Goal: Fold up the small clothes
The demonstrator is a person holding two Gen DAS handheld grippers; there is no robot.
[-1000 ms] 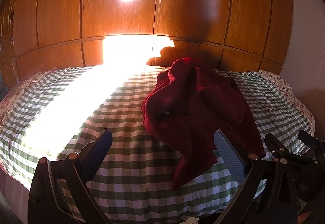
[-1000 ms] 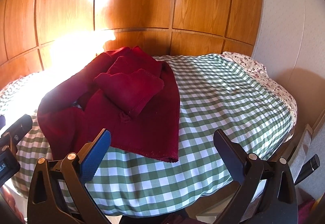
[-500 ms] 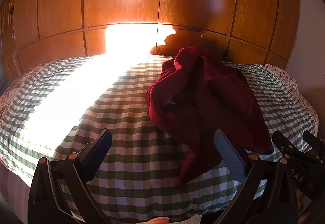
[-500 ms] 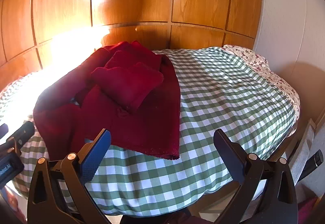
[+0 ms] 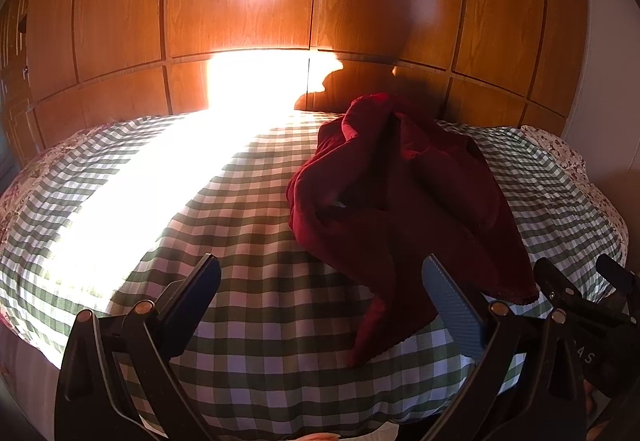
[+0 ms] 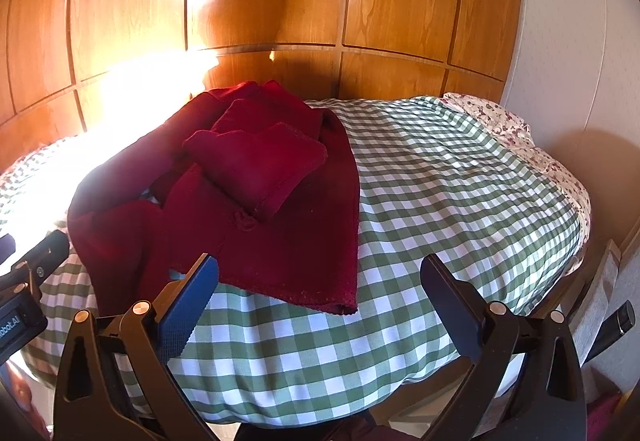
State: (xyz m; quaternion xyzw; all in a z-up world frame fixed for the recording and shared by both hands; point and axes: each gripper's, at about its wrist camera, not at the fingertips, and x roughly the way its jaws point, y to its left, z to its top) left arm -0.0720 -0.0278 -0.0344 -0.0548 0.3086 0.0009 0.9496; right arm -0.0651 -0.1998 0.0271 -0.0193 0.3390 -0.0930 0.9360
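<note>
A dark red knitted garment [image 5: 404,193] lies crumpled on a bed covered in green and white check [image 5: 256,281]. In the right wrist view the same garment [image 6: 256,201] shows a sleeve folded over its body and a hem near the bed's front edge. My left gripper [image 5: 320,305] hovers open over the near edge of the bed, its right finger just in front of the garment's hanging tip. My right gripper [image 6: 320,305] is open too, with its left finger close to the garment's lower hem. Neither holds anything.
Tall wooden wardrobe doors [image 5: 248,1] stand behind the bed. A strong patch of sunlight [image 5: 168,169] washes out the left side of the bed. A floral sheet [image 6: 516,137] shows at the right edge, with a white wall [image 6: 568,41] beyond it.
Both views have drifted slightly, and the garment sits a little higher and further off in each. The garment itself has not shifted, and both grippers have stayed open.
</note>
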